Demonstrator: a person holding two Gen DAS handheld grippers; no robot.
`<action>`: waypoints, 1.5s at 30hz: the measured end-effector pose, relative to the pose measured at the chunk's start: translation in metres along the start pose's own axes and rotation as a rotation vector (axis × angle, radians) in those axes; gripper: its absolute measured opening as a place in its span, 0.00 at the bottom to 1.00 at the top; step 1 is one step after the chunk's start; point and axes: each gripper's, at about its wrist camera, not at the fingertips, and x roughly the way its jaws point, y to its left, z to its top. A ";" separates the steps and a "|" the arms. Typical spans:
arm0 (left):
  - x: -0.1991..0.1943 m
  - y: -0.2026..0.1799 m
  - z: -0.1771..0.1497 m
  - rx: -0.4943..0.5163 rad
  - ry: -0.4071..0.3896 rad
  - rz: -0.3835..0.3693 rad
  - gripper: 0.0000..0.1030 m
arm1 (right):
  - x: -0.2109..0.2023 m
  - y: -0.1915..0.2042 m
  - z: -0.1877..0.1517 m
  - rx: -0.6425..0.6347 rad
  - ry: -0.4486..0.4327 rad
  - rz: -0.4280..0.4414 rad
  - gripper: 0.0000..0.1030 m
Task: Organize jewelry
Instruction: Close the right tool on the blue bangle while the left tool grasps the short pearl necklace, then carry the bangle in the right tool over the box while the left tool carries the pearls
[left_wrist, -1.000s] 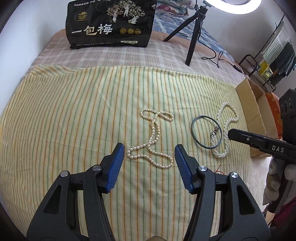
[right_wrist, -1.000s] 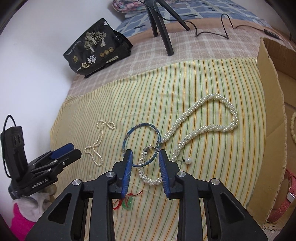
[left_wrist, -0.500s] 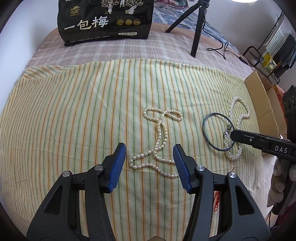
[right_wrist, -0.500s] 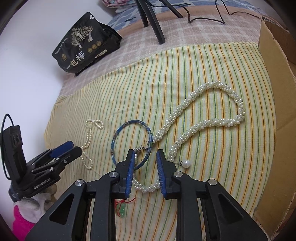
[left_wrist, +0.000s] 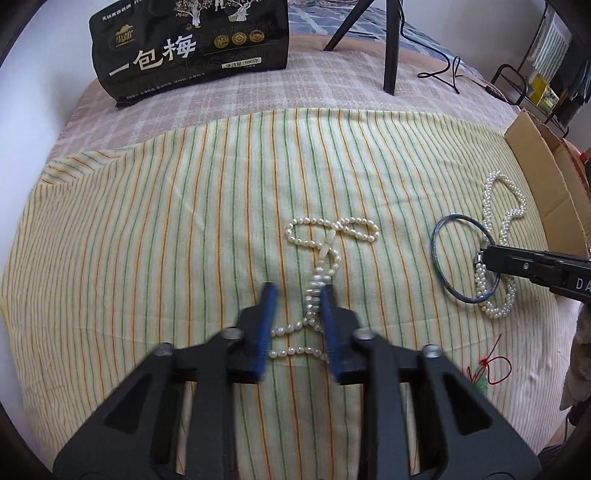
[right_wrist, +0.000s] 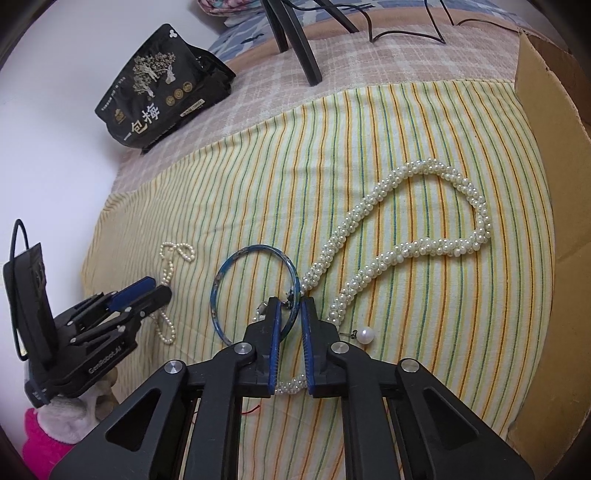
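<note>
Both grippers are mid-squeeze right now. Left gripper (left_wrist: 298, 325) has its jaws closing around the lower loops of the thin pearl strand (left_wrist: 325, 266); the blue pads are blurred and there's a gap with pearls in it, so not clamped yet as far as I can see. Right gripper (right_wrist: 290, 343) is closing too, with the blue bangle (right_wrist: 251, 291) rim and a bit of the chunky twisted pearl rope (right_wrist: 417, 236) sitting between the pads, which don't look pressed on anything yet.

Taking the bangle as the landmark, all on the striped cloth (left_wrist: 147, 221): the thin strand lies well off to its left, the rope loops away up and to its right, and a loose single pearl on a pin (right_wrist: 366, 335) sits just to its lower right. The cardboard box (right_wrist: 554, 147) is further right, past the rope.

What could go wrong, my guess: the right pads may catch bangle and rope together, so lifting one drags the other. The rope also seems to overlap the bangle, so it could snag. On the left, pinching only one loop of a loose strand could let beads slip out or the rest trail and tangle.

Only the right view shows the single pearl and the rope's full loop. Only the left view shows the little red cord (left_wrist: 491, 369) below the bangle in full.
</note>
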 end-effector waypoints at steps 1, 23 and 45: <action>-0.001 0.001 0.000 -0.013 -0.001 -0.004 0.04 | -0.001 0.000 -0.001 0.002 -0.002 0.006 0.08; -0.077 0.017 0.012 -0.114 -0.184 -0.109 0.02 | -0.057 0.036 -0.012 -0.098 -0.131 0.038 0.02; -0.171 -0.037 0.014 -0.084 -0.372 -0.291 0.01 | -0.148 0.038 -0.021 -0.181 -0.344 -0.043 0.02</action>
